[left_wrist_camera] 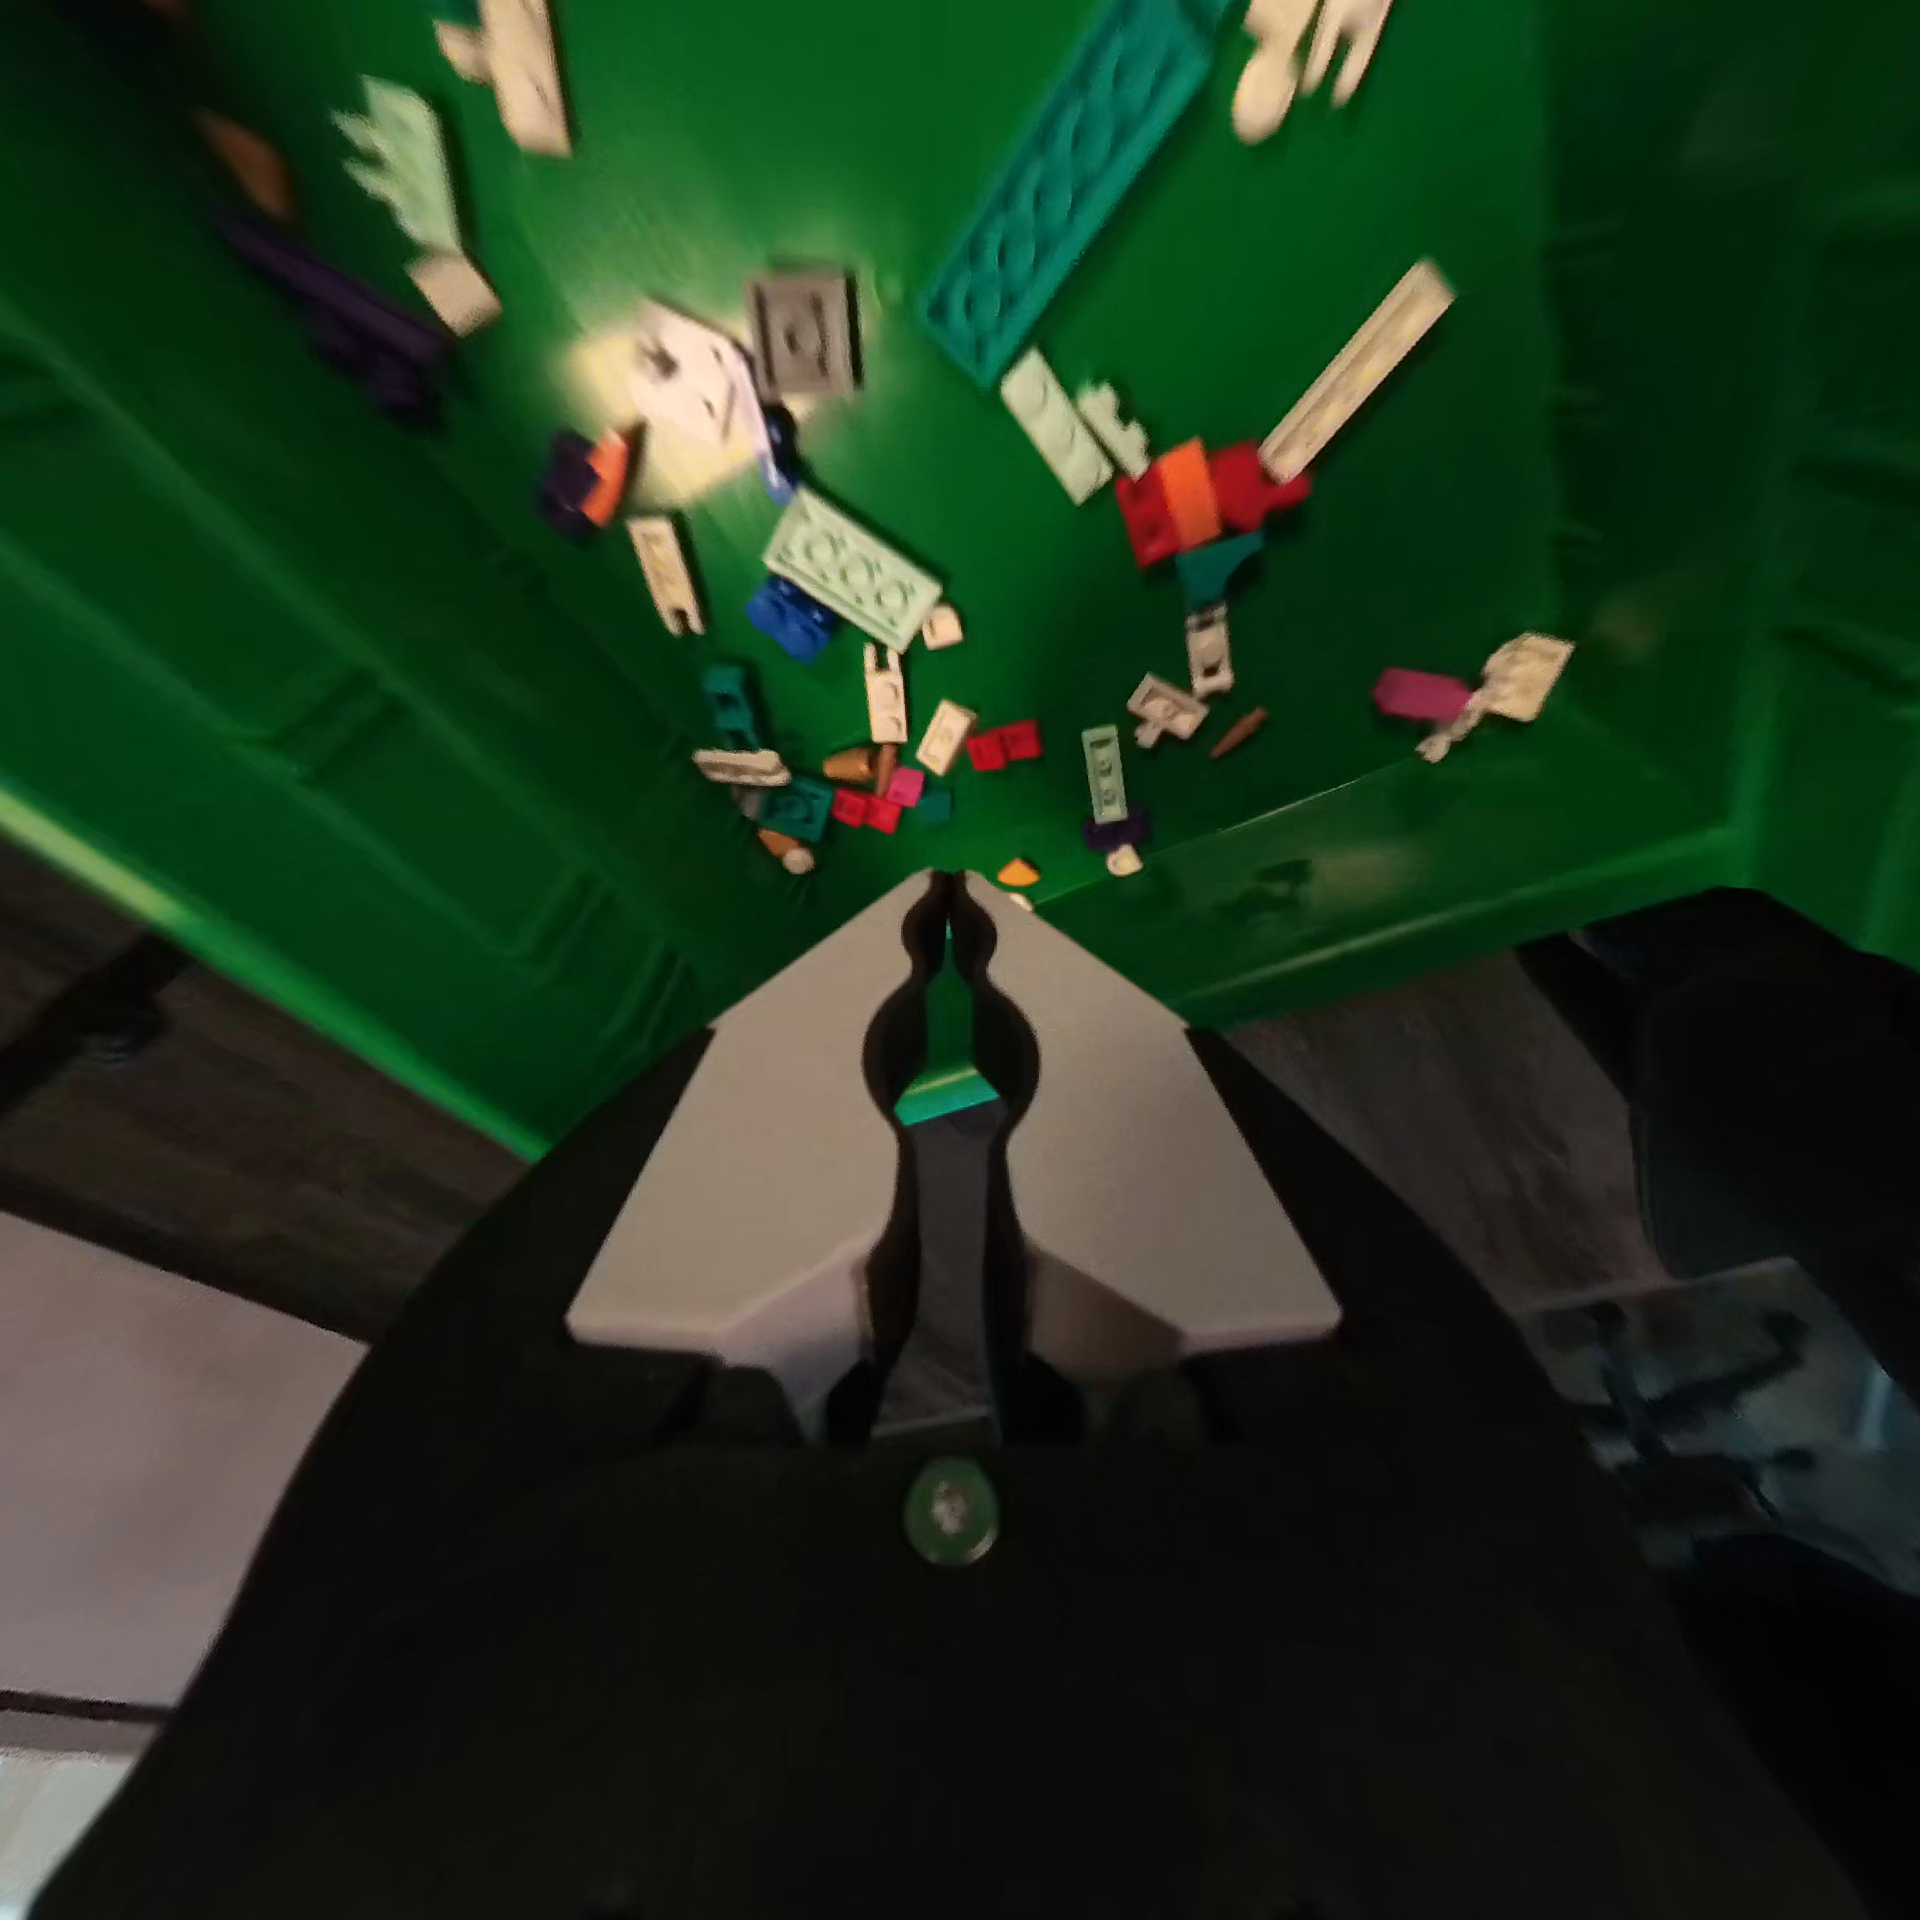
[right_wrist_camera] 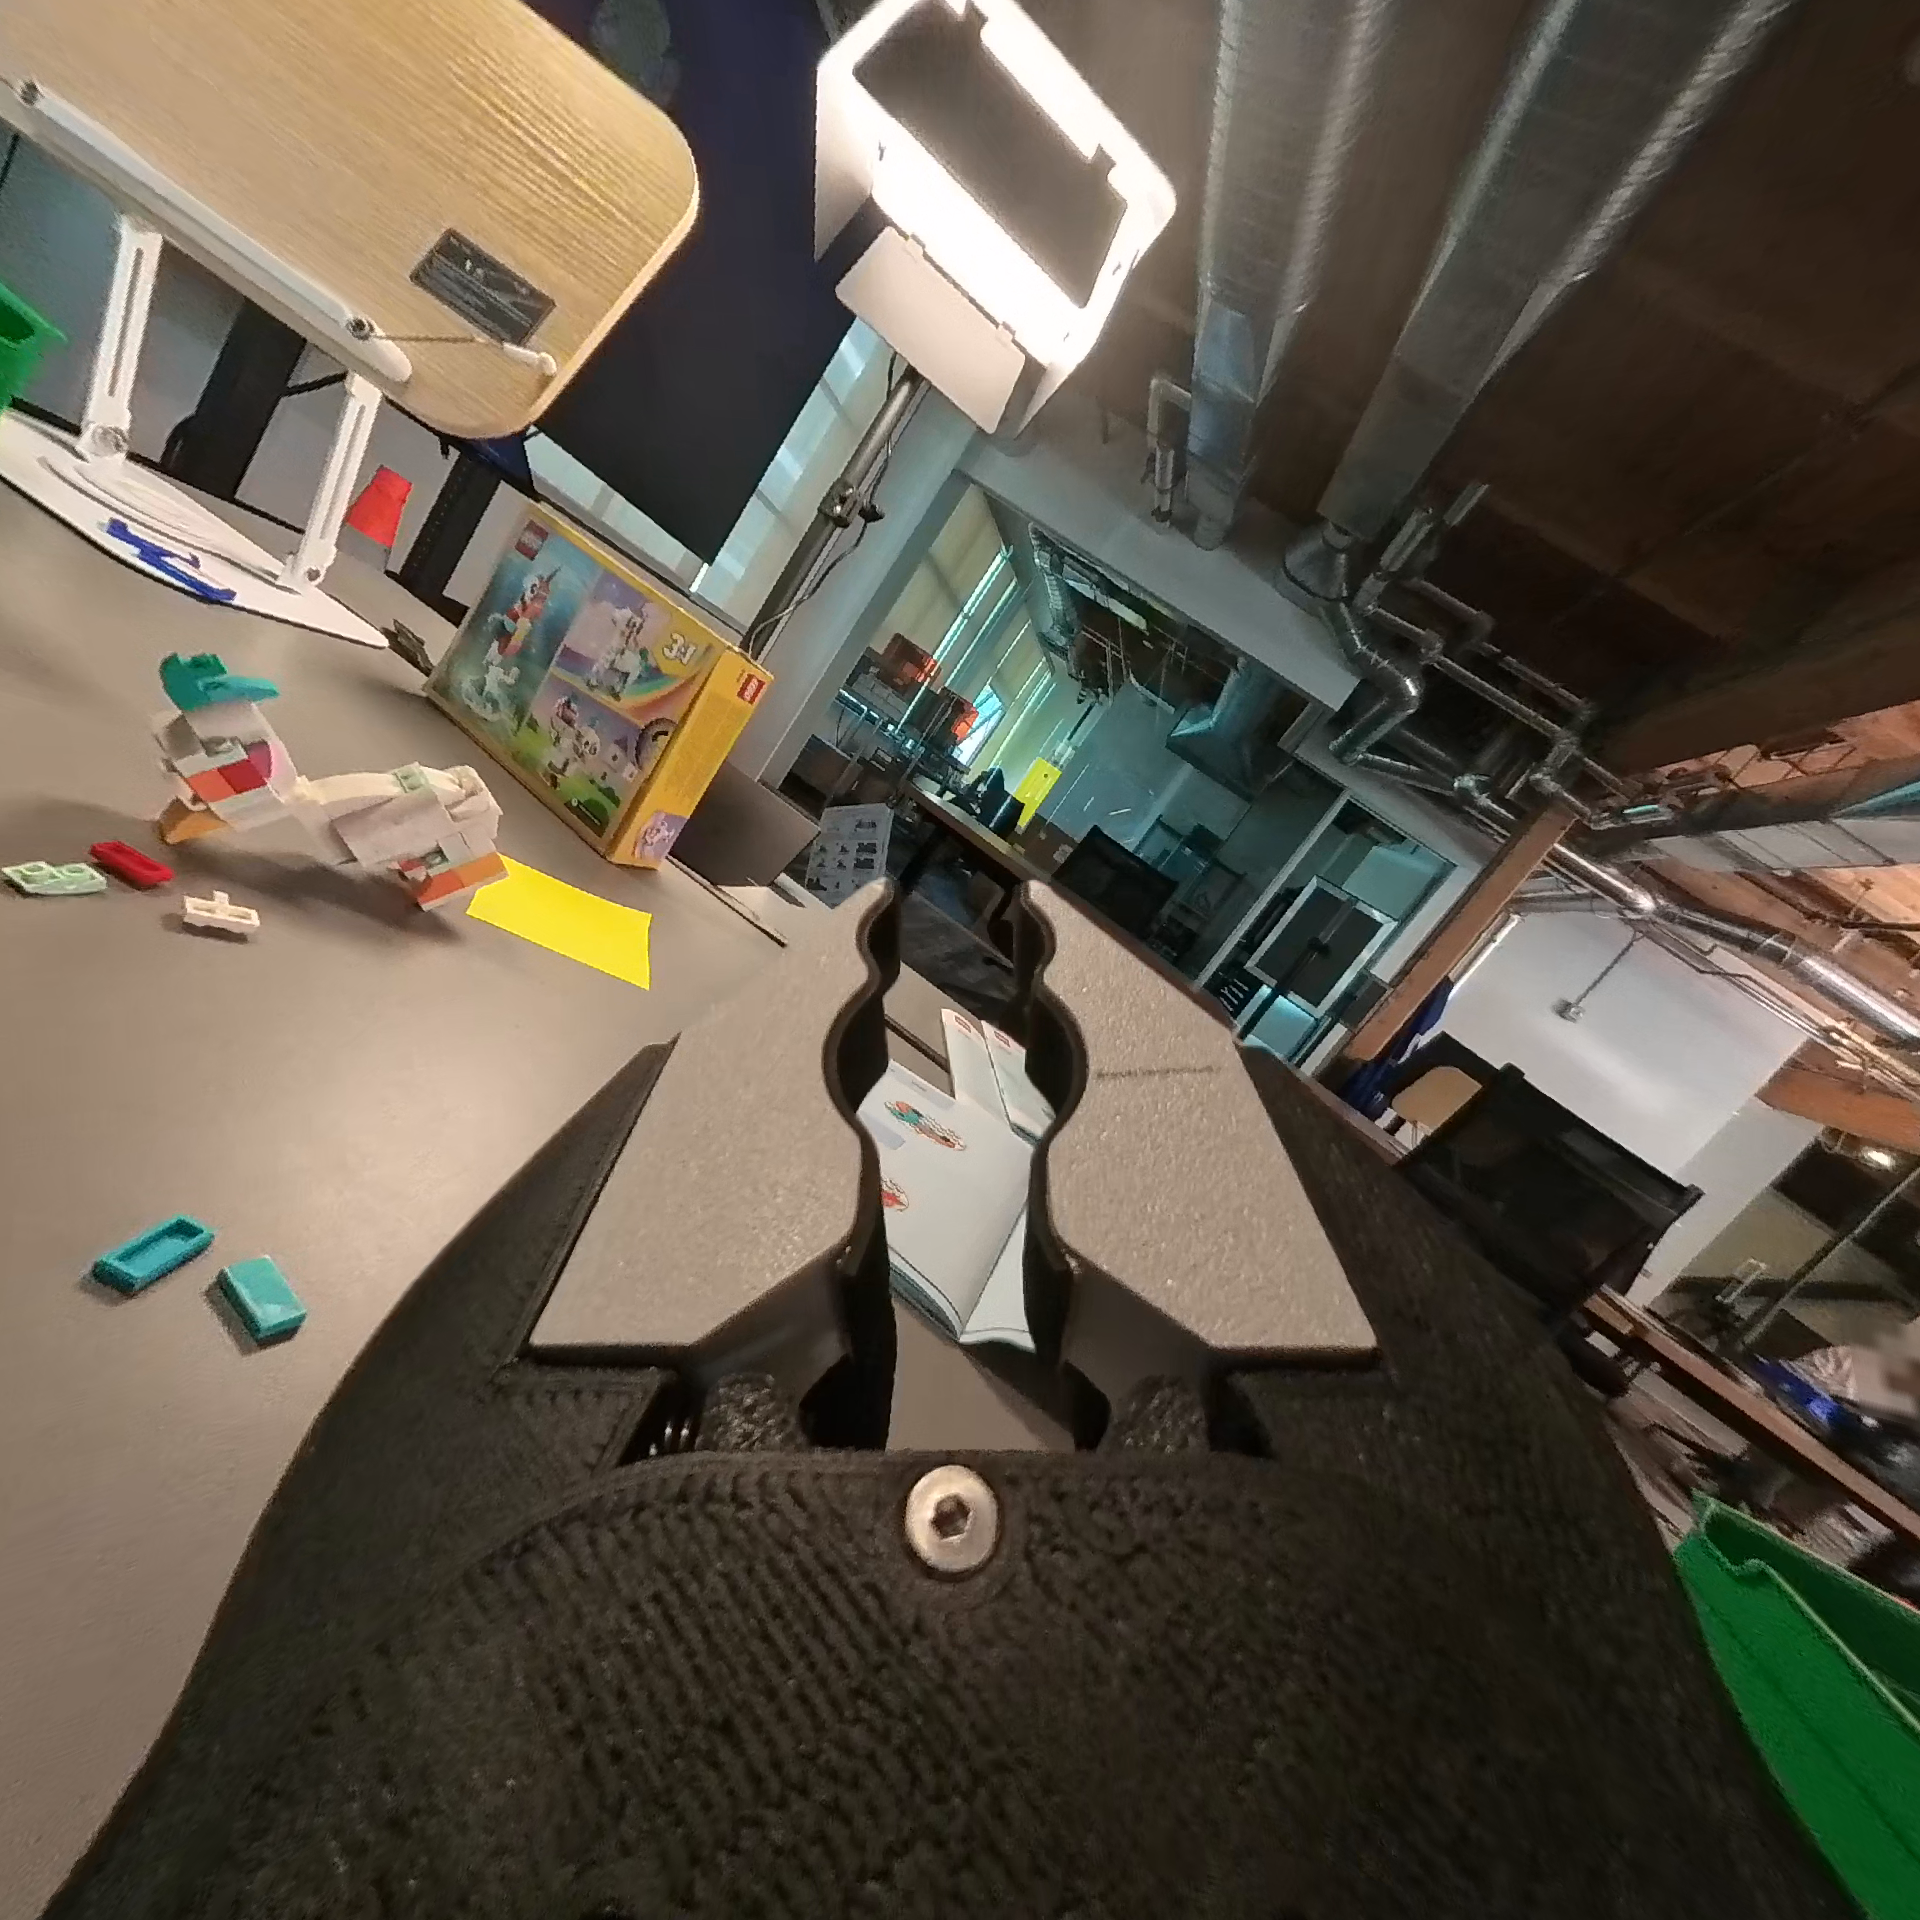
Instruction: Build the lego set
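Note:
In the left wrist view, my left gripper is shut with nothing seen between its tips. It hovers over the near corner of a green bin that holds several loose Lego pieces: a long teal plate, a light green plate, a red and orange clump and a grey plate. This view is blurred. In the right wrist view, my right gripper is open and empty, low over the grey table. A partly built white Lego model with a teal top lies at the left.
Two teal pieces lie on the table near my right gripper; red, light green and white pieces lie by the model. A Lego box, a yellow sheet, an open booklet and a wooden-topped stand are farther off. Across from one pair of fingers to the other is roughly 55 cm.

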Motion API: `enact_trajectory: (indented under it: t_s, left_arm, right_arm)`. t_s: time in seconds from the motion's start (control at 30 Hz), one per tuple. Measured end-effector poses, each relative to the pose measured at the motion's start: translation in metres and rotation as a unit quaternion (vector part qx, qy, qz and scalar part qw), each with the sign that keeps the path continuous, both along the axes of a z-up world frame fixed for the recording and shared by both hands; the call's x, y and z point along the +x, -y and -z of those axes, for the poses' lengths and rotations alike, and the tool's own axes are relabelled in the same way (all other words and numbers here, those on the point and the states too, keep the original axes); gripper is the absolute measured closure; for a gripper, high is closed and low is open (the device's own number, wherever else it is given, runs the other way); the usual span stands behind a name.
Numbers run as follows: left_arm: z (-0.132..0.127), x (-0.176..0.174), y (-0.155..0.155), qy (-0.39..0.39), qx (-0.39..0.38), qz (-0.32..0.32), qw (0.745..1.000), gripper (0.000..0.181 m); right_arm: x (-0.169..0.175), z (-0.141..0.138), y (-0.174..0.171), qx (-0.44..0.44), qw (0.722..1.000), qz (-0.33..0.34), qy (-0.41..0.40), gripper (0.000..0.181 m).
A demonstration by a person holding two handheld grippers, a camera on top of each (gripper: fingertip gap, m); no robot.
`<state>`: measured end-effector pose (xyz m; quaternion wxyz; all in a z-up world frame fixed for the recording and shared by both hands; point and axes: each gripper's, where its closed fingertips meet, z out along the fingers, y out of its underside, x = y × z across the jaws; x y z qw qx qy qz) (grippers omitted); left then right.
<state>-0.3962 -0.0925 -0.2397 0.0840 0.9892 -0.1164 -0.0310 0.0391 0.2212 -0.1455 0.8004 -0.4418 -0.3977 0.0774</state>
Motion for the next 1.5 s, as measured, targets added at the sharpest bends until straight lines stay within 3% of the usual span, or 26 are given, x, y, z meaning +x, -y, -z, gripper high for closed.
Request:
enact_trajectory:
  t_s: [0.13,0.23,0.37,0.5,1.33,1.5]
  left_arm:
    - [-0.026,0.011,-0.014,-0.01,0.005,0.01,1.0,0.181]
    - [-0.011,0.015,0.009,-0.003,-0.066,-0.015,0.998,0.162]
    - [0.022,0.012,0.033,0.015,-0.126,-0.052,0.991,0.16]
    - [0.039,0.009,0.043,0.012,-0.148,-0.061,0.987,0.16]
    - [0.052,0.006,0.041,-0.008,-0.143,-0.028,0.989,0.172]
    - [0.03,-0.001,0.031,-0.031,-0.108,-0.027,0.993,0.171]
  right_arm:
    - [0.0,-0.002,0.004,0.006,1.0,-0.003,0.002,0.162]
    - [-0.001,-0.004,0.008,0.014,1.0,-0.007,0.002,0.162]
    - [-0.004,-0.008,0.016,0.029,0.999,-0.017,0.004,0.162]
    - [-0.007,-0.008,0.021,0.042,0.999,-0.021,0.015,0.163]
    - [-0.012,-0.002,0.022,0.041,0.998,-0.026,0.032,0.162]
    - [-0.012,-0.003,0.023,0.044,0.998,-0.028,0.031,0.163]
